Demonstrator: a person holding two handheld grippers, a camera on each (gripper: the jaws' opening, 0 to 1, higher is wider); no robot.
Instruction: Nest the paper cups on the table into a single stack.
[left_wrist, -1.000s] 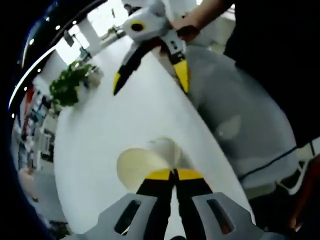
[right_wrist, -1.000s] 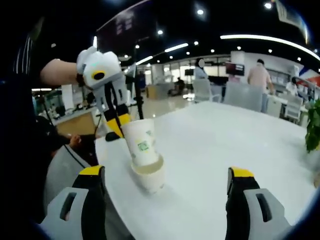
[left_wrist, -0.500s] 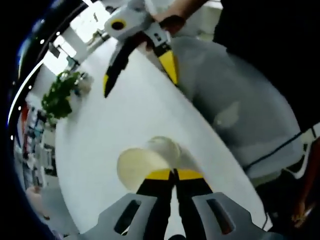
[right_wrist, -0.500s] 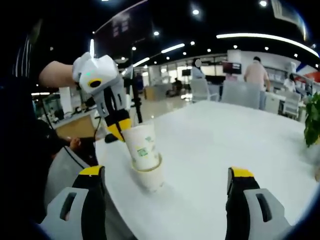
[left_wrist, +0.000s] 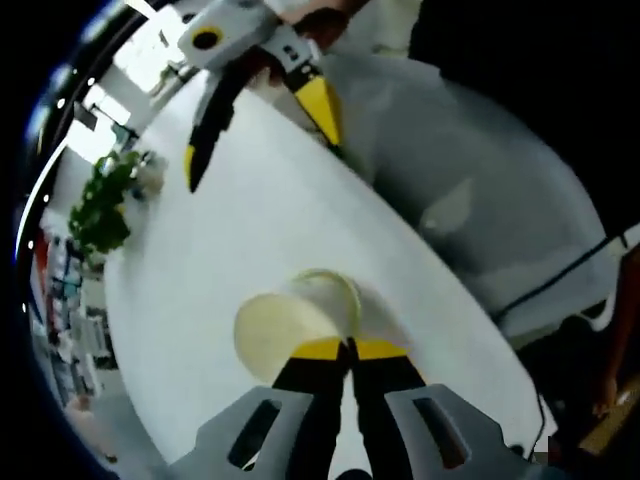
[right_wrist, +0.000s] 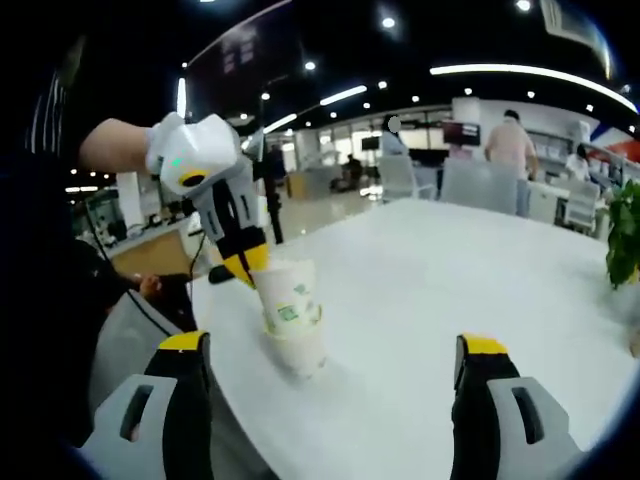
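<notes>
Right up close in the left gripper view, the left gripper (left_wrist: 349, 347) is clenched on the rim of the top cup (left_wrist: 275, 328), pinching its wall. That cup sits partly inside the lower cup (right_wrist: 299, 345), tilted, near the desk (right_wrist: 480, 270) edge. Judging by the lean, the nesting step is under way; next it wants straightening and pressing down, then letting go. Over in the right gripper view, the right gripper (right_wrist: 330, 360) hangs wide apart, holding nothing. A green print marks the top cup; its writing is too small to read.
</notes>
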